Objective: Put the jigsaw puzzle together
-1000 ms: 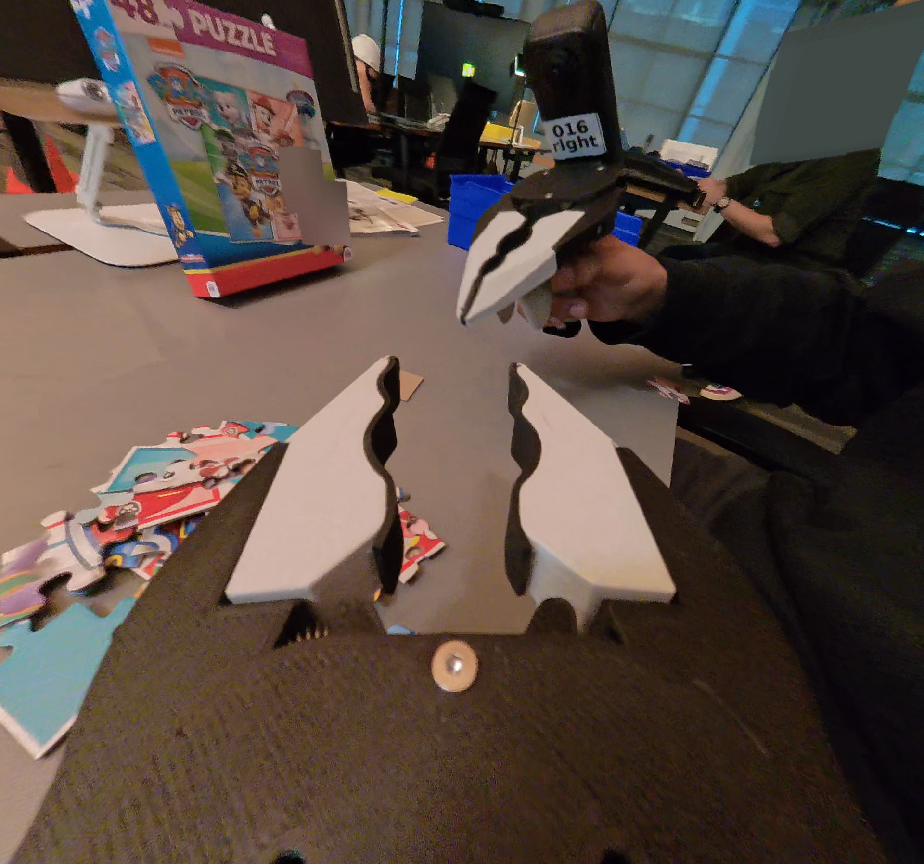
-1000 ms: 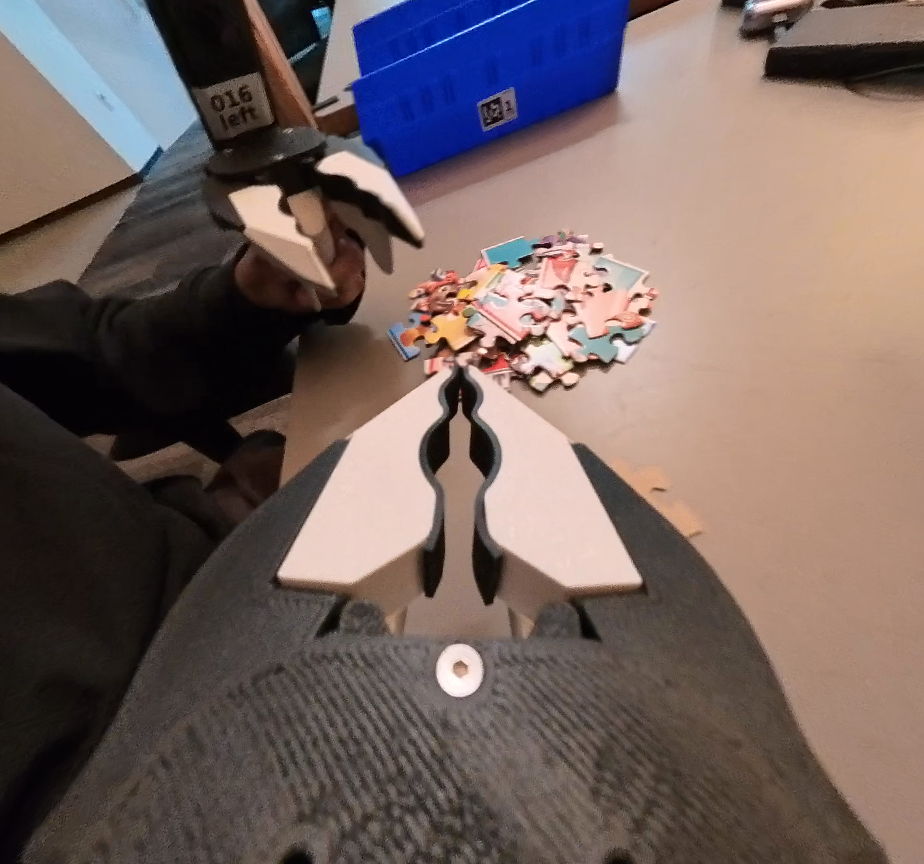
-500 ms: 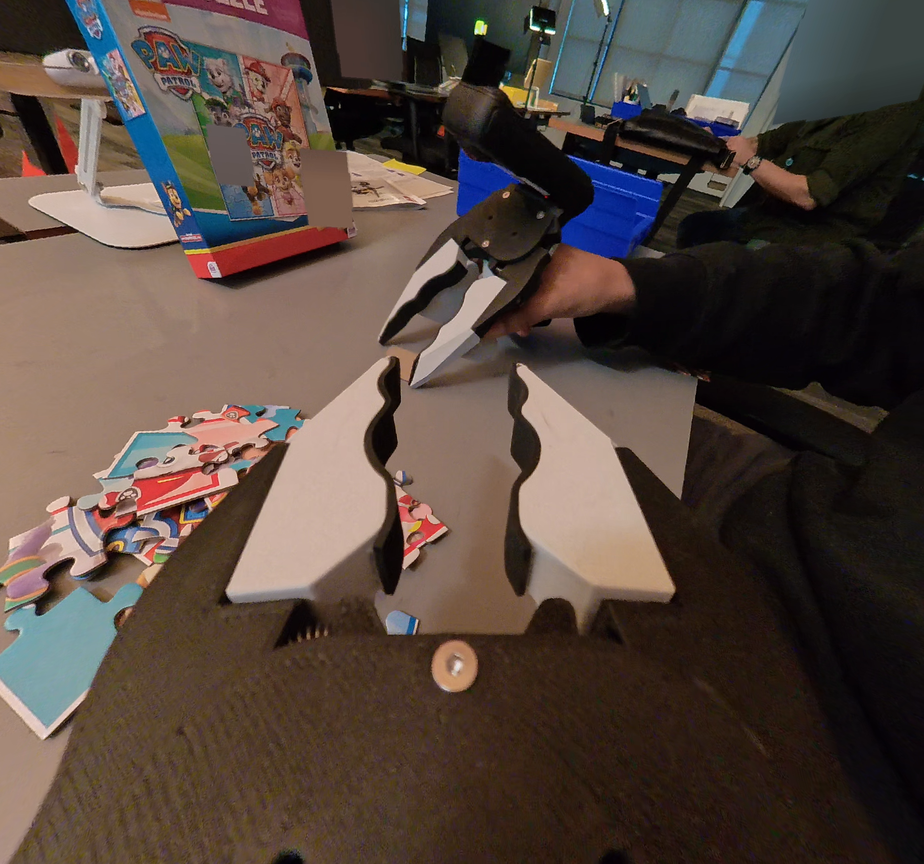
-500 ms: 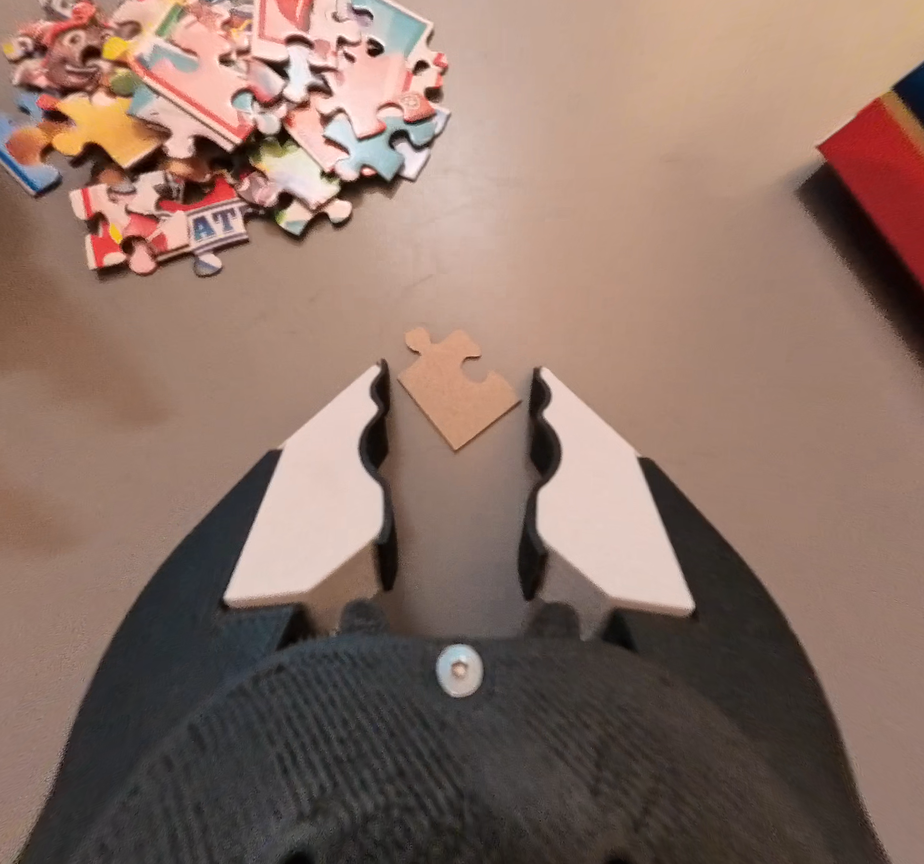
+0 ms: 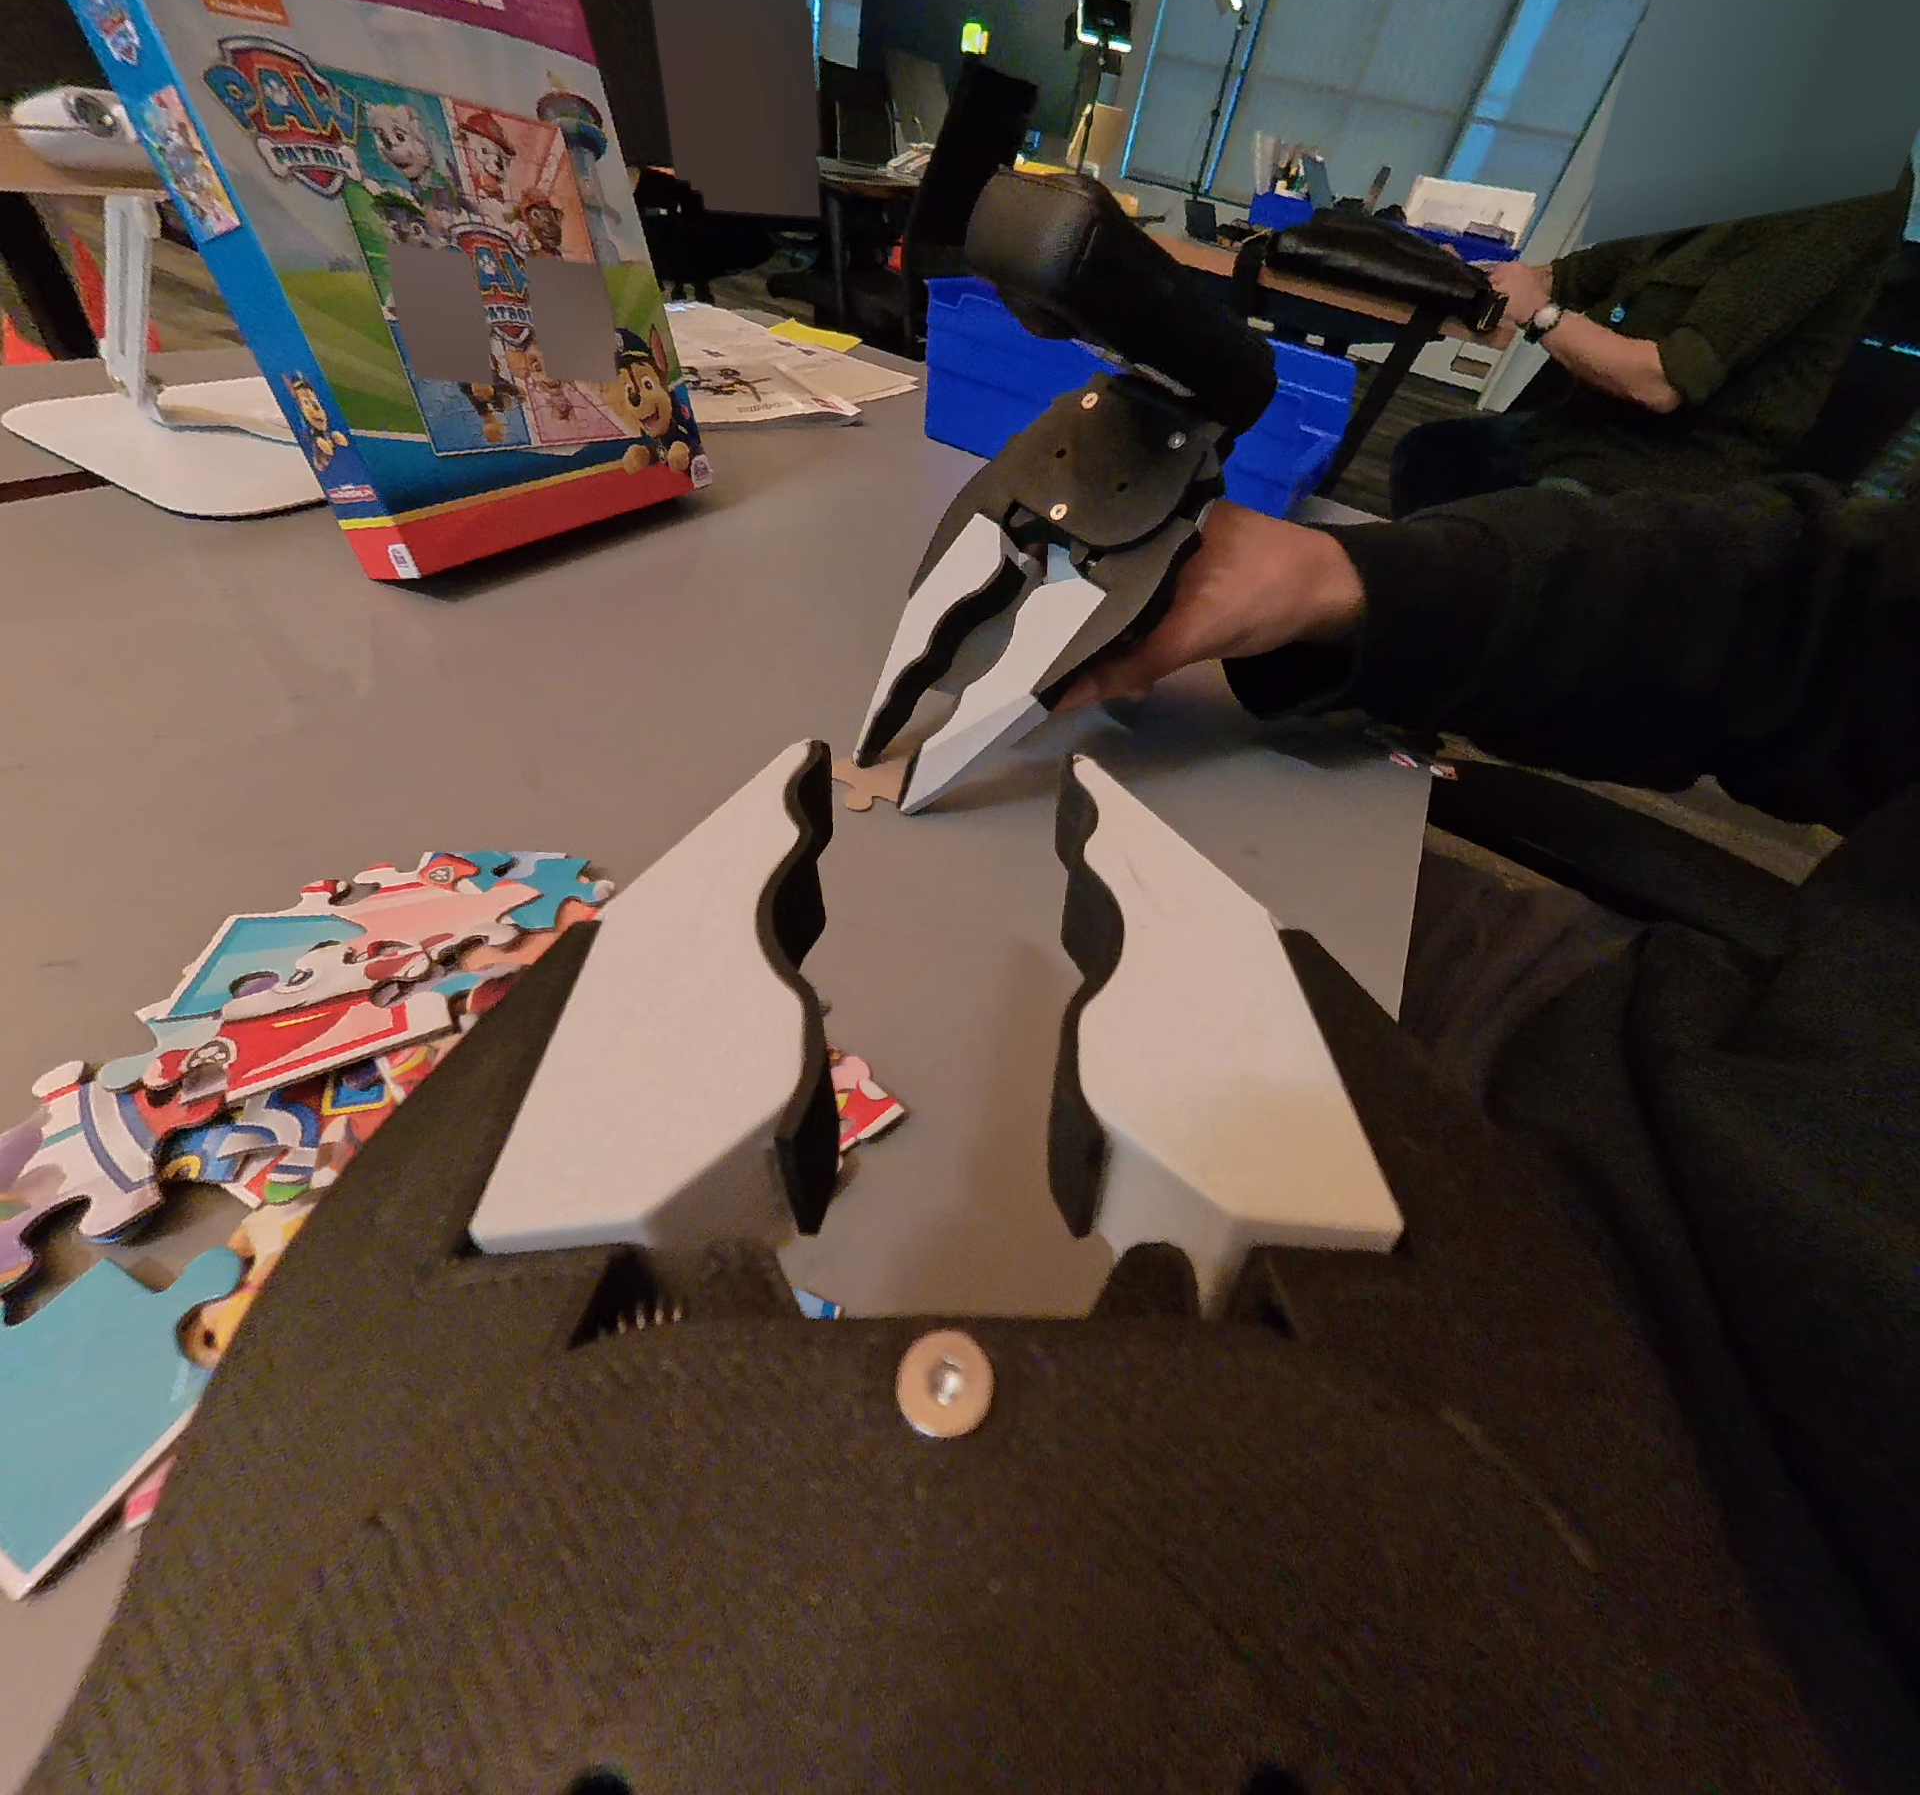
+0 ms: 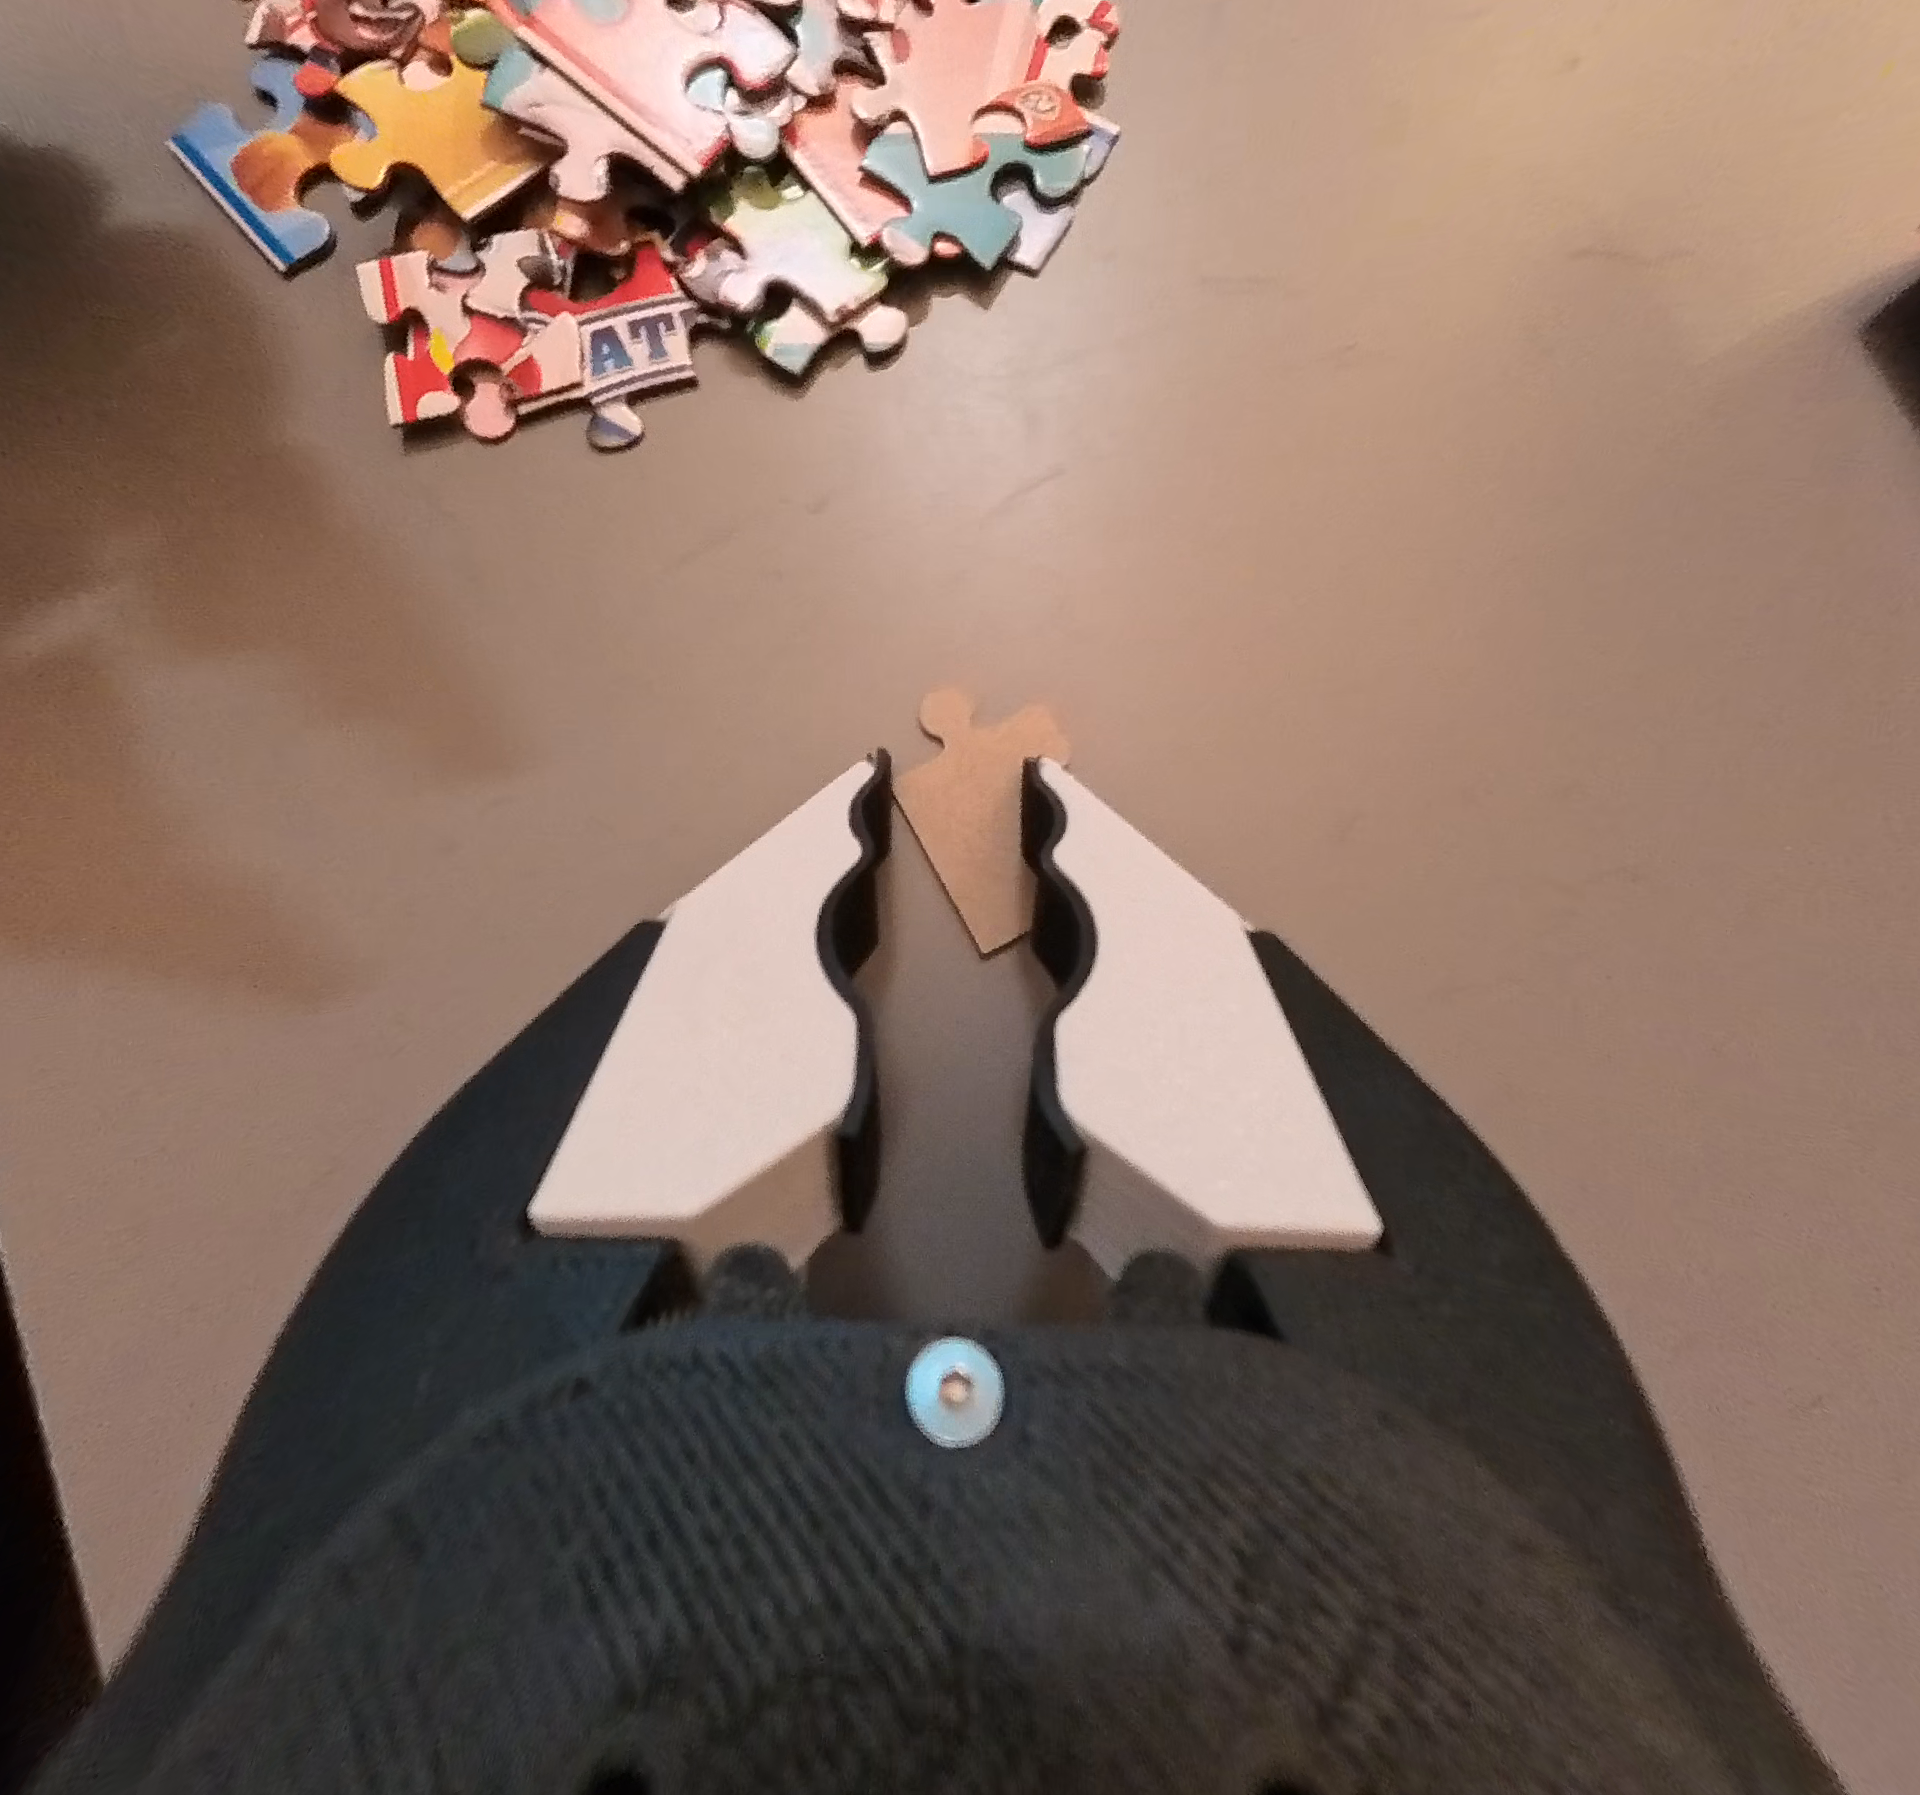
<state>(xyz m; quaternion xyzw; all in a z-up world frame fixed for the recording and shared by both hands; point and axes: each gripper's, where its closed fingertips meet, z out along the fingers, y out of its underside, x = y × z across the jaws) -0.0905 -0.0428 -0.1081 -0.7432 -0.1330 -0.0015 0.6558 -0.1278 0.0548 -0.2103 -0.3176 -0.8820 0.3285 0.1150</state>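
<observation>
A brown, face-down puzzle piece (image 6: 961, 831) lies on the grey table (image 6: 1455, 602). My right gripper (image 6: 956, 774) points down at it, and its two fingertips have closed against the piece's two sides. In the left wrist view the right gripper (image 5: 891, 781) stands with its tips on the table at the piece (image 5: 871, 791). My left gripper (image 5: 940, 779) is open and empty, low over the table. A pile of coloured puzzle pieces (image 5: 312, 997) lies to its left and also shows in the right wrist view (image 6: 675, 135).
A puzzle box (image 5: 416, 291) stands tilted at the back left, with a white stand (image 5: 156, 446) behind it. A blue bin (image 5: 997, 374) and papers (image 5: 769, 374) lie farther back. A seated person's arm (image 5: 1621, 363) is at the far right. The grippers' ends are close to 15 centimeters from one another.
My right gripper swung down from mid-air over the brown piece, opened wide, then closed its fingers in on the piece. My left gripper stayed open and barely moved.
</observation>
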